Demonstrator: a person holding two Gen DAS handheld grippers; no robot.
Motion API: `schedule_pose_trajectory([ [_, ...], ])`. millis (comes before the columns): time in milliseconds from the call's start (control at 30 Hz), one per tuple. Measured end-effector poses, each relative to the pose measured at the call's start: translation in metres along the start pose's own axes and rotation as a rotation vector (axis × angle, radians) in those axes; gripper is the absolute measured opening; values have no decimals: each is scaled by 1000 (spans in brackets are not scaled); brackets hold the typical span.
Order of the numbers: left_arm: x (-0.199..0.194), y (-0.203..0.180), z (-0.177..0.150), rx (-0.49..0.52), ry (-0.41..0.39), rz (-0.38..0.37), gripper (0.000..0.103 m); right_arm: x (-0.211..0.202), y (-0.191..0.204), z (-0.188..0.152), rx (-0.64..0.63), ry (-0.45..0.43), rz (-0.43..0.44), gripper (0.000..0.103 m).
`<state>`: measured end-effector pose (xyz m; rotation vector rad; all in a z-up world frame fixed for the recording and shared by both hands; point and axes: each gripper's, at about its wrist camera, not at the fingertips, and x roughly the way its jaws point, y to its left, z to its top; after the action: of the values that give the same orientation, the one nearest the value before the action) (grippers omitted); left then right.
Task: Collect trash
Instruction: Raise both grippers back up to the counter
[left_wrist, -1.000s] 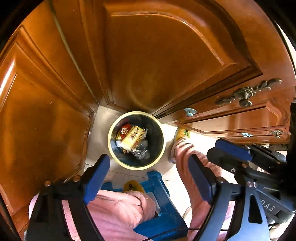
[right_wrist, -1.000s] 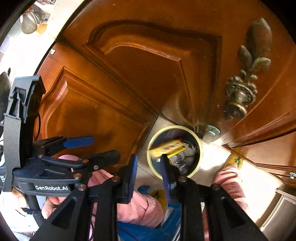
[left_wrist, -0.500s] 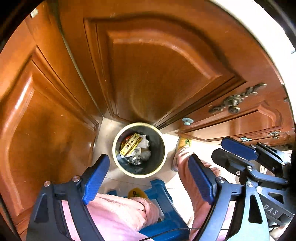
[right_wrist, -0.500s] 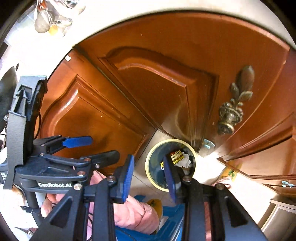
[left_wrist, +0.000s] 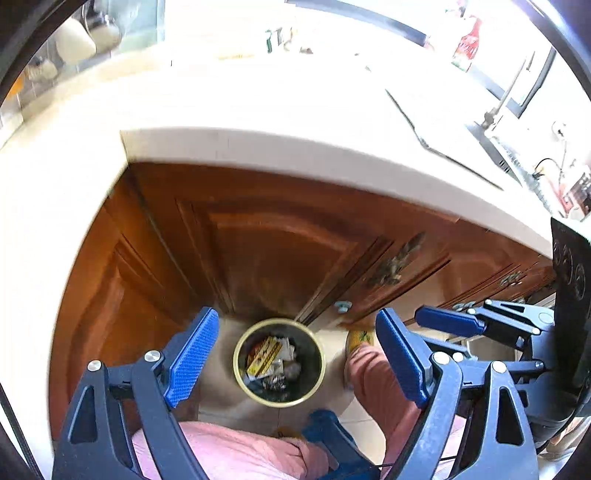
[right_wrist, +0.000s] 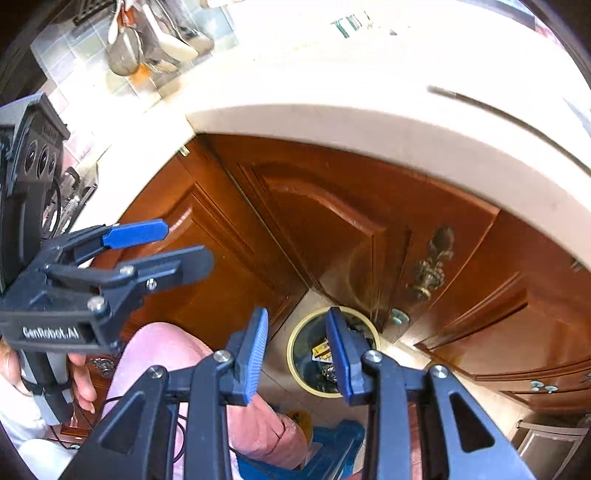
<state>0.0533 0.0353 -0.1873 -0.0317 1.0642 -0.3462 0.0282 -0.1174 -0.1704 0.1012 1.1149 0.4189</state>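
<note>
A round trash bin with a pale yellow rim (left_wrist: 239, 376) stands on the tiled floor at the foot of the wooden cabinets; it also shows in the right wrist view (right_wrist: 295, 365). It holds a yellow wrapper (left_wrist: 263, 356), crumpled foil and paper. My left gripper (left_wrist: 295, 360) is open and empty, high above the bin. My right gripper (right_wrist: 297, 352) is open and empty, also high above it; one right fingertip (right_wrist: 338, 347) hides part of the bin's inside. Each gripper shows at the edge of the other's view.
Brown wooden cabinet doors (left_wrist: 273, 254) with a brass handle (right_wrist: 430, 266) stand behind the bin. A pale countertop (left_wrist: 258, 110) juts out above, with a sink and tap (left_wrist: 498, 110) at right. Pink-trousered legs (left_wrist: 380, 380) and a blue stool (left_wrist: 332, 435) lie below.
Both grippers have risen well away from the bin, so the countertop has come into view. The right gripper's jaws have opened wider. The yellow wrapper, mid-fall a second ago, lies in the bin.
</note>
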Motion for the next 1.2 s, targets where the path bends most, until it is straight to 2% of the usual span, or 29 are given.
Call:
schedule_pose_trajectory([
  [100, -17, -1, 11, 27, -31, -2, 86, -19, 7, 9, -5, -13, 1, 33],
  [200, -34, -6, 23, 77, -47, 33, 86, -37, 11, 22, -22, -37, -15, 33],
  [333, -50, -5, 46, 96, -49, 40, 86, -62, 12, 47, -15, -70, -42, 33],
  [533, -70, 0, 99, 153, -97, 87, 86, -98, 1, 97, 17, -119, -120, 33],
  [667, -75, 1, 144, 193, -123, 143, 86, -115, -20, 138, 67, -142, -135, 33],
  [833, -57, 4, 206, 232, -128, 186, 86, -108, -39, 192, 95, -145, -121, 33],
  [1033, 1, 8, 272, 353, -96, 274, 86, -85, -67, 252, 137, -151, -130, 33],
  [1200, 42, 8, 309, 397, -66, 295, 86, -64, -102, 294, 206, -155, -109, 33],
])
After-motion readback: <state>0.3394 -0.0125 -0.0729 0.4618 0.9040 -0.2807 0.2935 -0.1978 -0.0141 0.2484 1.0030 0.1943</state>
